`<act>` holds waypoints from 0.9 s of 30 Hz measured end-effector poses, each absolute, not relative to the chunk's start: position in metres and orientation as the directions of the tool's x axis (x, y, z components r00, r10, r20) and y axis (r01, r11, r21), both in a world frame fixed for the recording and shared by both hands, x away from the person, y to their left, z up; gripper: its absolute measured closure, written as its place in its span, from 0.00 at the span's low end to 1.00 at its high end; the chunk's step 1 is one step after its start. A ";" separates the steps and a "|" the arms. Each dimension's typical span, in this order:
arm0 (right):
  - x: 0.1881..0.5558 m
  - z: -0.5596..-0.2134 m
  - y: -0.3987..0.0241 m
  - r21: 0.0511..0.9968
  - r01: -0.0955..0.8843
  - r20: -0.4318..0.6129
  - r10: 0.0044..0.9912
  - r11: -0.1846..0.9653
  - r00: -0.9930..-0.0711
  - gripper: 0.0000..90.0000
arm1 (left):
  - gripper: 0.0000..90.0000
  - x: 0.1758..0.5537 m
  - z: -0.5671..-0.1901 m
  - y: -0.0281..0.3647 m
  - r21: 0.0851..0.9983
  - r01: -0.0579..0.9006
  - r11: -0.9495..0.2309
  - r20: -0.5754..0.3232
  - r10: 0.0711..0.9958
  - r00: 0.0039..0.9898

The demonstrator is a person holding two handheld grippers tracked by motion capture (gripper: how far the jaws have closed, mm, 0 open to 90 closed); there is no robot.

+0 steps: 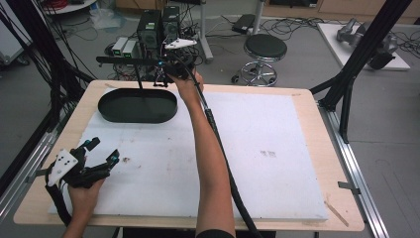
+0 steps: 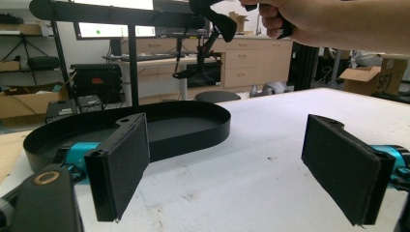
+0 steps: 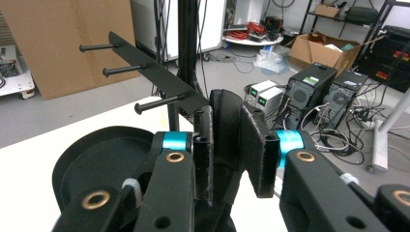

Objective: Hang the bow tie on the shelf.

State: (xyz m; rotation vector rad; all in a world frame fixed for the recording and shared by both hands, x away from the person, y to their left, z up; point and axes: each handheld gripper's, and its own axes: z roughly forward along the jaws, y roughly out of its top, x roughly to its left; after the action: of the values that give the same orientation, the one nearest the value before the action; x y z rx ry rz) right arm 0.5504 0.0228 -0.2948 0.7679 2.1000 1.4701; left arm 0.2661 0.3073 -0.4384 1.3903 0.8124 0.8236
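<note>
The right gripper is reached to the upper middle of the high view, at the end of the rack's crossbar, a black bar that runs left to right above the tray. In the right gripper view its jaws stand narrow with a curved black piece between them, apparently clamped on it; what that piece is I cannot tell. From those jaws the bar runs off toward the upper left of that view, its three pegs pointing left, so any hanging or unhooking would run along that axis. The right hand is plainly the nearer one to the rack. The left gripper rests at the lower left of the high view, well apart from the rack, jaws wide and empty, pointing at the tray's long side. The tray is an empty black oval lying left to right at the upper left of the white mat, which covers a wooden table. Beyond it are a stool, computer towers and cables on a grey floor.
</note>
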 end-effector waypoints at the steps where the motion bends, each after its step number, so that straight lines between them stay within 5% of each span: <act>1: 0.550 -0.295 0.022 0.944 0.183 -0.055 0.676 0.276 -0.735 0.82 | 0.19 0.266 -0.438 0.307 1.000 -0.016 0.014 -0.004 0.869 0.494; 27: 0.521 -0.265 -0.026 0.973 0.124 -0.039 0.664 0.197 -0.746 0.55 | 0.19 0.268 -0.438 0.306 1.000 -0.017 0.008 0.001 0.871 0.491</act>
State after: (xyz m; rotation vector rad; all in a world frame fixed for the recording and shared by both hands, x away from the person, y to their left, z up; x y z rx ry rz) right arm 0.5214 -0.0262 -0.2646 0.7342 2.0221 1.5766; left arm 0.2676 0.3064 -0.4378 1.3931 0.8130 0.8302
